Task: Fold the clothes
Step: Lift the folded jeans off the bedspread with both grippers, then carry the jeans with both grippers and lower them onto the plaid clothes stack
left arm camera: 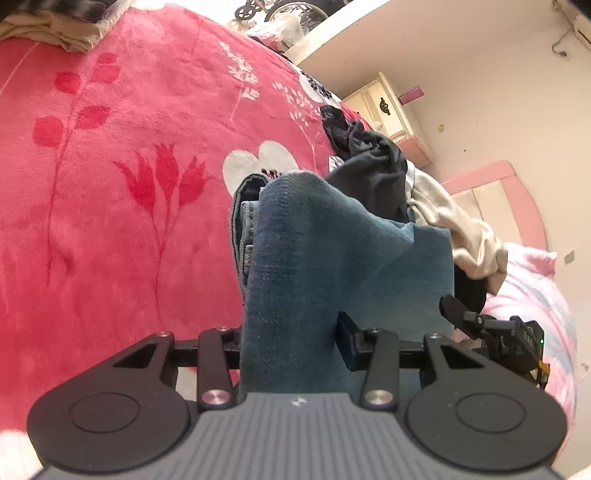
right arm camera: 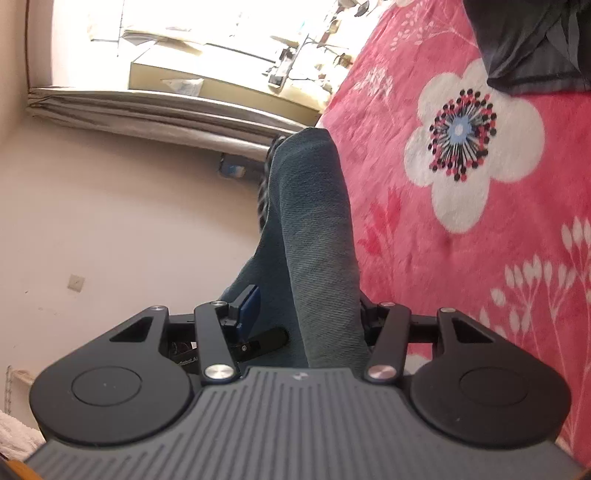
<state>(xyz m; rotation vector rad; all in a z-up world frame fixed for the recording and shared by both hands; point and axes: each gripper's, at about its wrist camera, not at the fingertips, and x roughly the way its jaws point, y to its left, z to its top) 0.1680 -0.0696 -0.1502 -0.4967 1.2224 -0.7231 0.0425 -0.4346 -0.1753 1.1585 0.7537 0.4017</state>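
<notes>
A pair of blue jeans rises as a thick folded bundle out of my left gripper, which is shut on the denim; its blue pad presses the right side and the other finger is hidden by cloth. The waistband edge shows on the left of the bundle. In the right wrist view the same jeans stand up between the fingers of my right gripper, shut on them, with its blue pad against the left side. The jeans hang above the red floral blanket.
A heap of clothes lies beyond the jeans: a dark garment and a cream one. Beige cloth sits at the blanket's far left. A cream nightstand stands by the wall. A dark garment and a curtain show in the right wrist view.
</notes>
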